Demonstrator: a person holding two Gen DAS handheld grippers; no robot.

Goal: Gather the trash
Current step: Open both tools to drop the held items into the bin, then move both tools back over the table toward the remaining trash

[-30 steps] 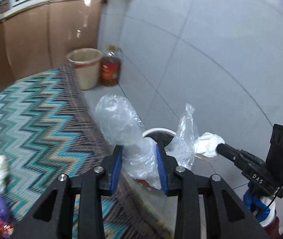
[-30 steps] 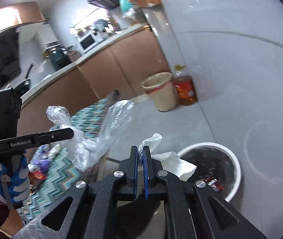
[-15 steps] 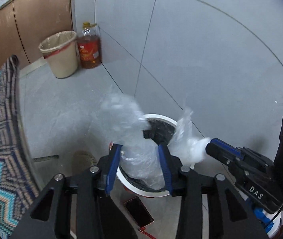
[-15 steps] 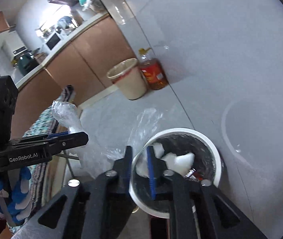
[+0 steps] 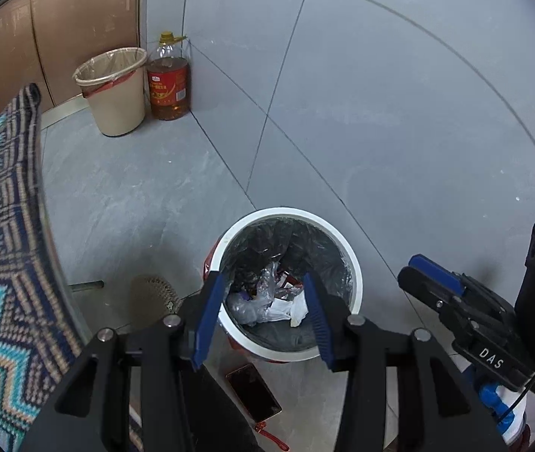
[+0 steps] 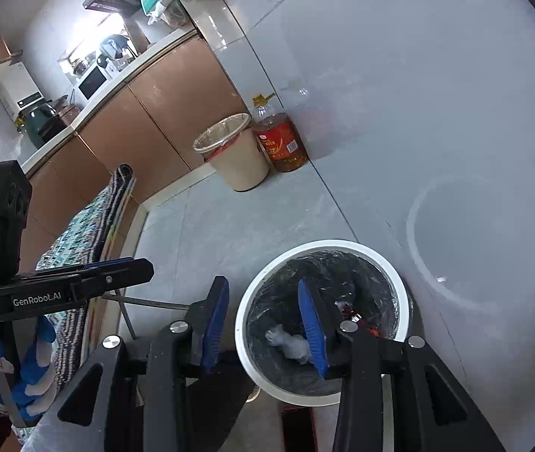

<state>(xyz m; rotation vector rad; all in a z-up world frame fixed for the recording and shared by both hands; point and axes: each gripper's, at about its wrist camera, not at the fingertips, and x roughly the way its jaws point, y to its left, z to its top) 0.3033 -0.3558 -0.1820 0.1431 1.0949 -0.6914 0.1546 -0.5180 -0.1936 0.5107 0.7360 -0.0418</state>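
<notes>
The grey tiled floor (image 5: 135,196) carries a white bin (image 5: 355,275) with a black liner beside the wall. A beige bin (image 5: 116,101) and an oil bottle (image 5: 168,83) stand in the far corner. Left gripper (image 5: 263,316) and right gripper (image 6: 263,324) hang over the white bin, jaws apart, opening and empty. The crumpled trash (image 5: 267,301) lies inside the bin.

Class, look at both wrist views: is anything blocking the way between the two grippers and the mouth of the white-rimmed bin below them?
Nothing visible does. The left gripper and right gripper hang over the white-rimmed bin, jaws opening with nothing between them. The bin's mouth is uncovered; the plastic bag and the crumpled tissue already lie inside.
</notes>
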